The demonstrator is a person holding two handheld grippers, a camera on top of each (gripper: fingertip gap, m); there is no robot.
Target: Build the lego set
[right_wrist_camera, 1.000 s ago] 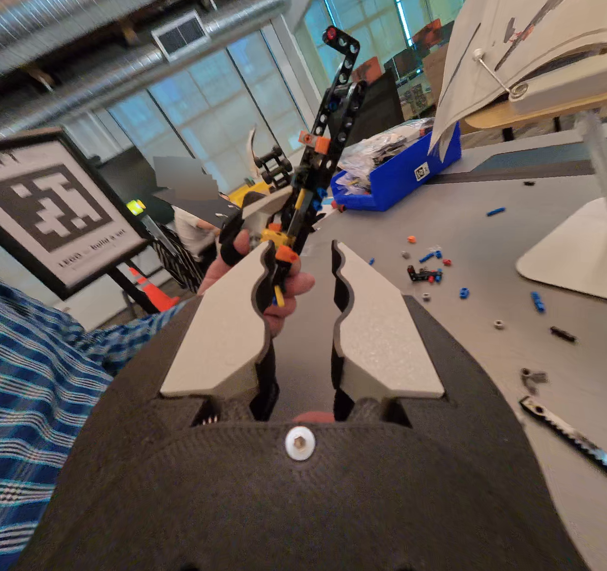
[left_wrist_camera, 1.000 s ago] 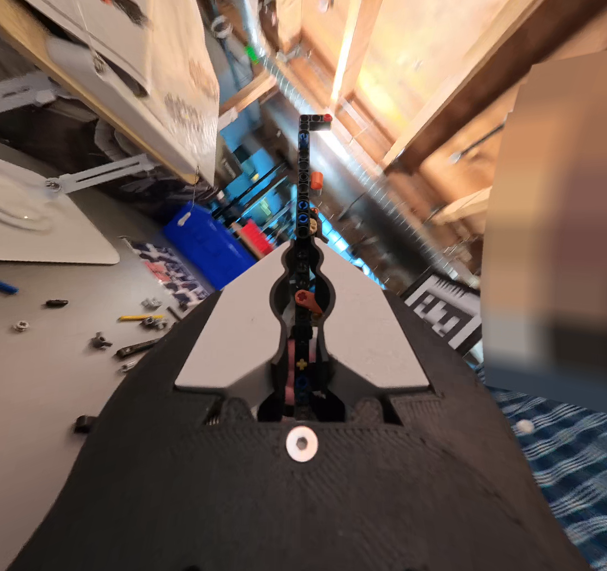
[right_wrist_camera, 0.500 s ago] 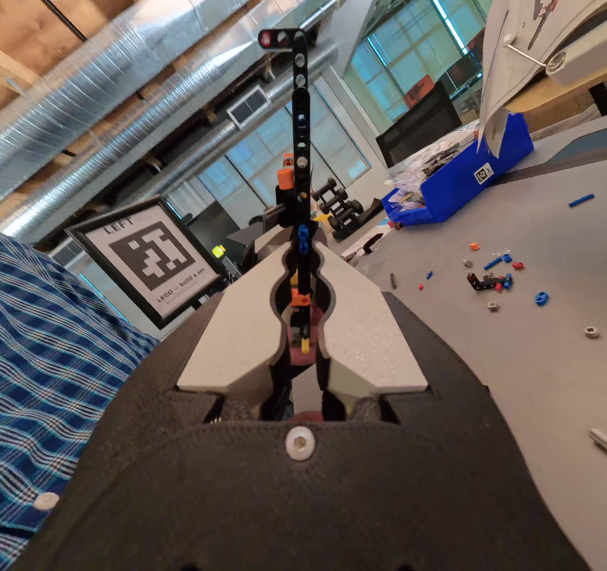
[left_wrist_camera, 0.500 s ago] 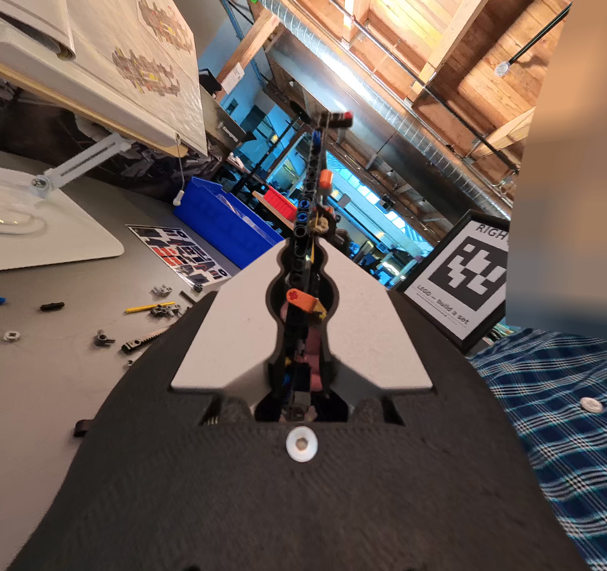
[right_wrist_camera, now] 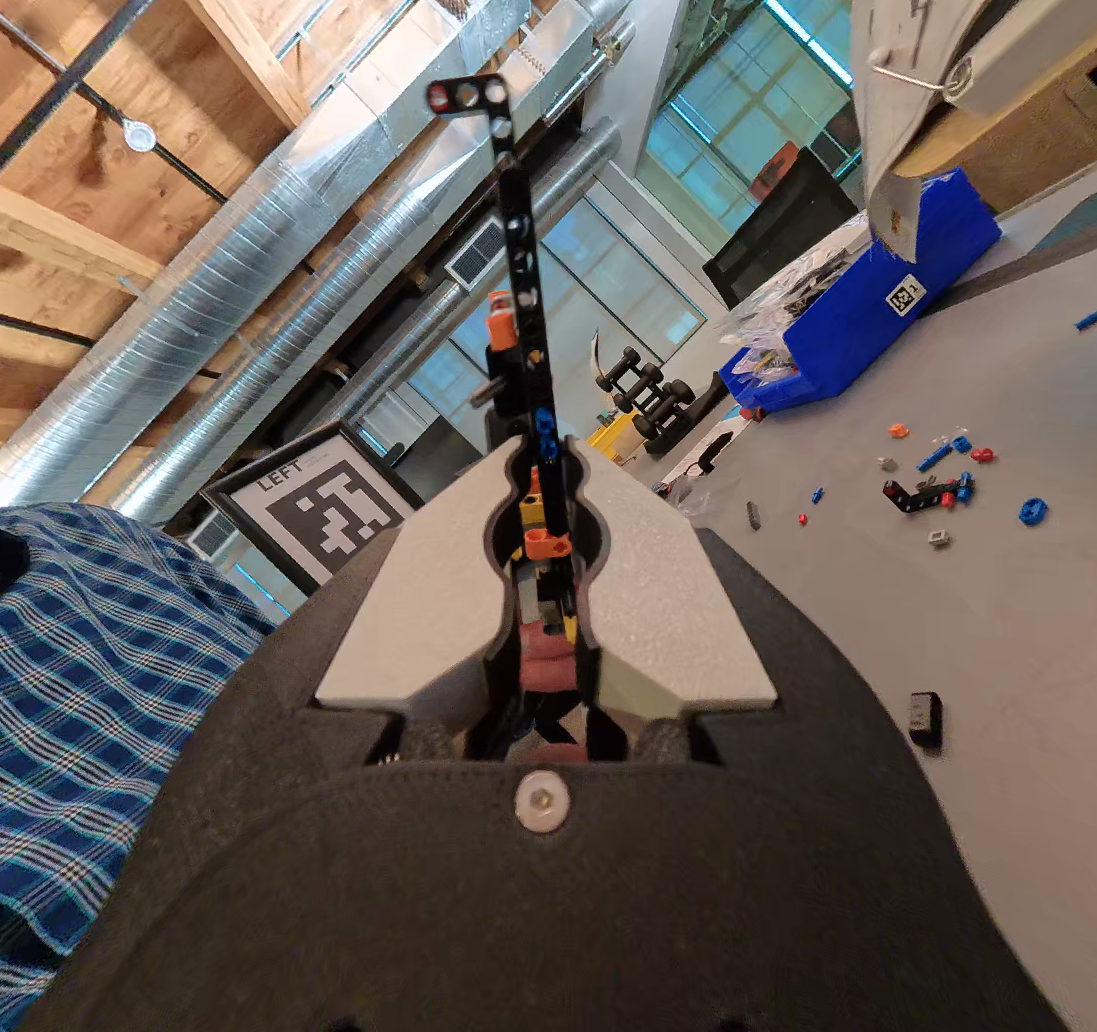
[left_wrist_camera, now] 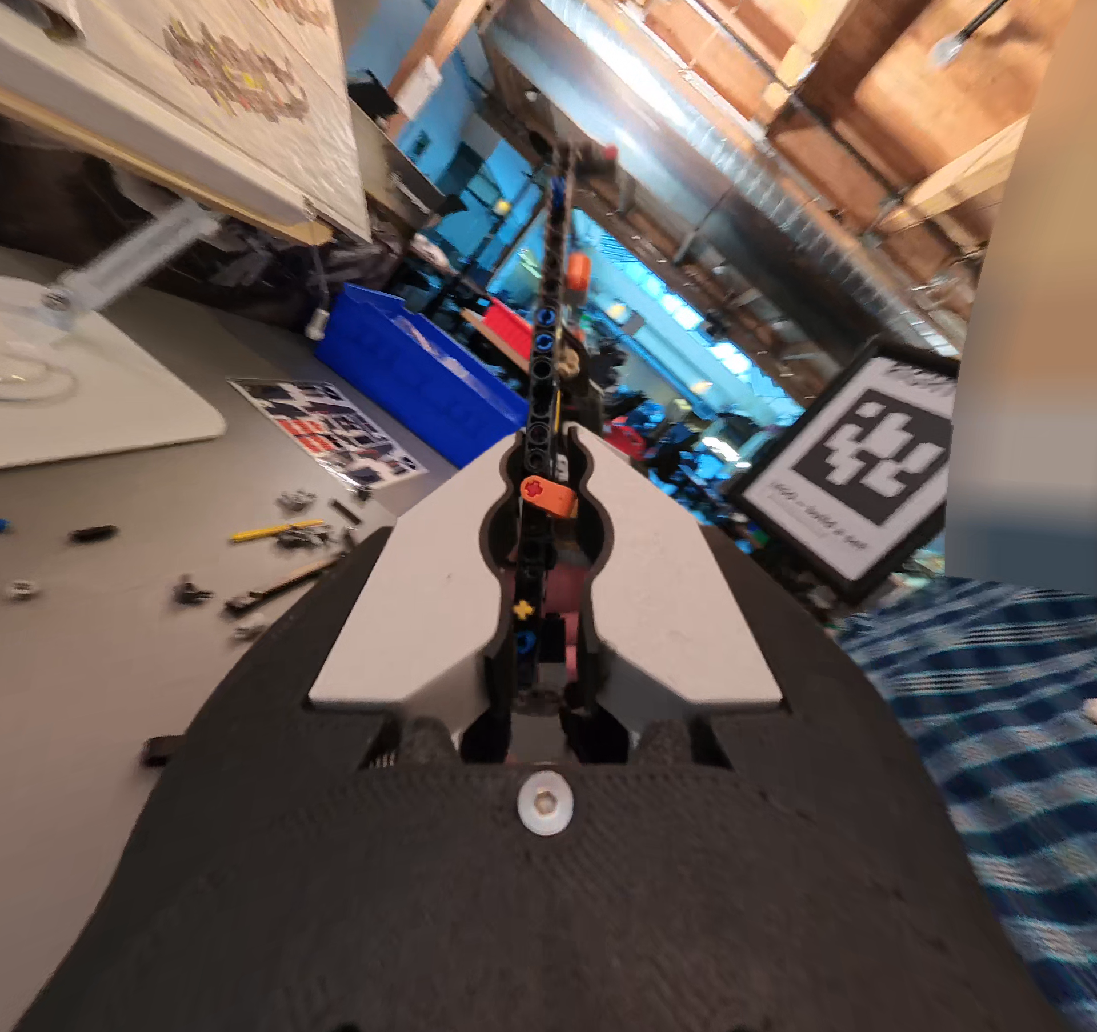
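Note:
A long black lego beam assembly with orange, blue and yellow pieces stands up between the grey fingers of my left gripper, which is shut on its lower part. The right wrist view shows the same kind of assembly, with a bent top end and an orange piece. My right gripper is shut on its lower part, near an orange connector. Part of a hand shows low between the right gripper's jaws.
Loose lego parts lie on the grey table, at its left and right. A blue bin stands at the back beside an instruction booklet on a stand and a sticker sheet. Framed marker signs and a plaid sleeve are close by.
One second ago my right gripper was open beside the assembly; it has since shut on it. My left gripper has stayed shut on it. Both views have tilted.

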